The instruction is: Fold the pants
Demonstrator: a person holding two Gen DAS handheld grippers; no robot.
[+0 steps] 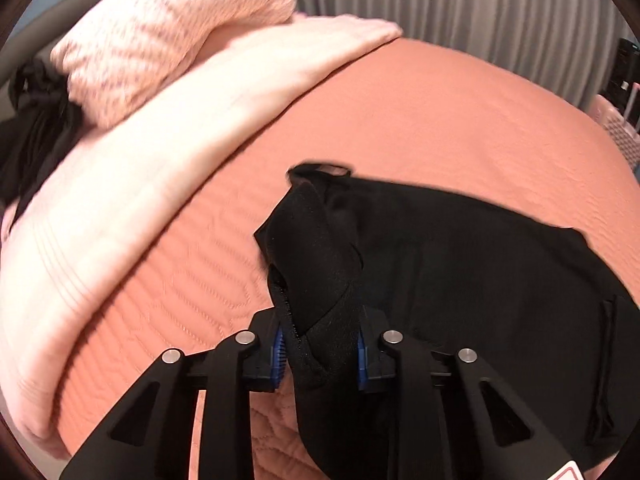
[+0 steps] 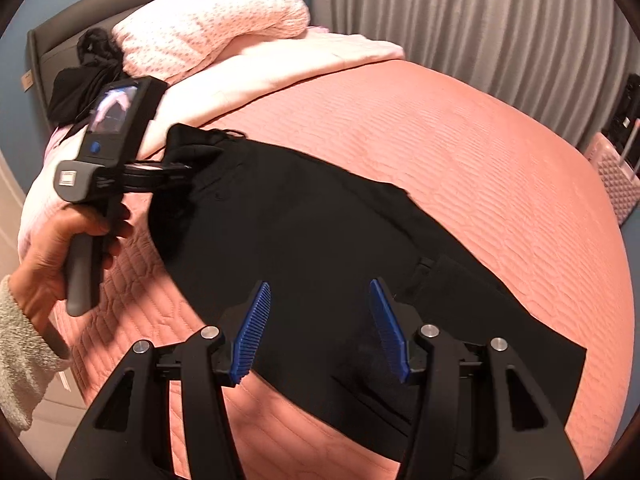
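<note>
Clamping a bunched fold of black cloth between its blue pads, the left gripper (image 1: 322, 354) grasps the pants (image 2: 320, 248) at their end nearest the pillow (image 2: 208, 28). From there the pants stretch flat across the middle of the bed (image 2: 460, 152), over its salmon quilted cover, toward the right gripper (image 2: 320, 332). That gripper hovers above the dark cloth with its jaws parted and nothing between them. A hand (image 2: 52, 256) in a knit sleeve (image 2: 20, 364) holds the left gripper's handle at the bed's left edge.
</note>
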